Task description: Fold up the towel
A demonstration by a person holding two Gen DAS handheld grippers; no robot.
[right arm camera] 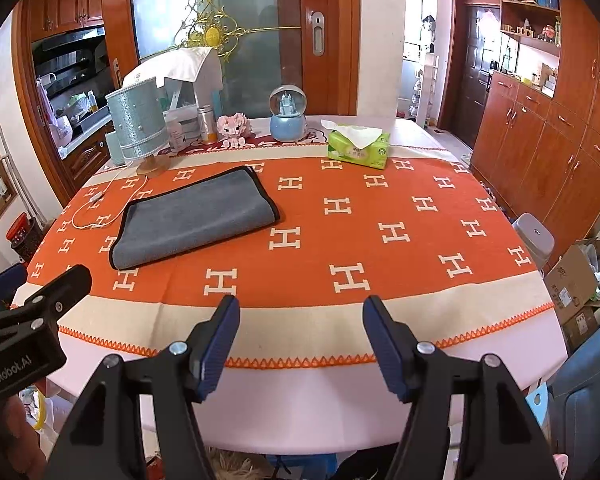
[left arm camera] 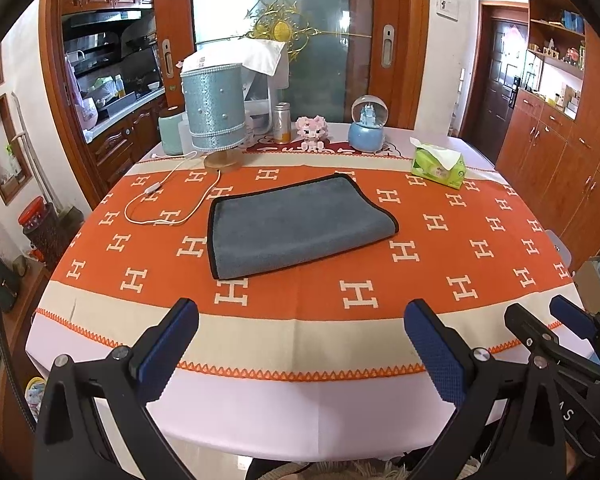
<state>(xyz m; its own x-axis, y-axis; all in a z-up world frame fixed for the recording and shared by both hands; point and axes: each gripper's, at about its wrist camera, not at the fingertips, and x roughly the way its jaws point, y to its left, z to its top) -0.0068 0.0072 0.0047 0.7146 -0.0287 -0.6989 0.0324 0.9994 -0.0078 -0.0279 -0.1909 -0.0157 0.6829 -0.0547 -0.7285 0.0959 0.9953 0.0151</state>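
Observation:
A grey-blue towel with black edging [left arm camera: 296, 226] lies folded flat on the orange patterned tablecloth [left arm camera: 380, 264]; it also shows in the right wrist view [right arm camera: 196, 216], to the left. My left gripper [left arm camera: 300, 312] is open and empty, held above the table's near edge, short of the towel. My right gripper [right arm camera: 300, 312] is open and empty, near the front edge, to the right of the towel. The right gripper also shows at the lower right of the left wrist view [left arm camera: 540, 320].
At the back of the table stand a blue lamp [left arm camera: 214, 114] with a white cord [left arm camera: 160, 204], a can [left arm camera: 282, 122], a pink toy [left arm camera: 312, 130], a snow globe [left arm camera: 368, 124] and a green tissue pack [left arm camera: 438, 164]. Wooden cabinets [right arm camera: 548, 140] stand at the right.

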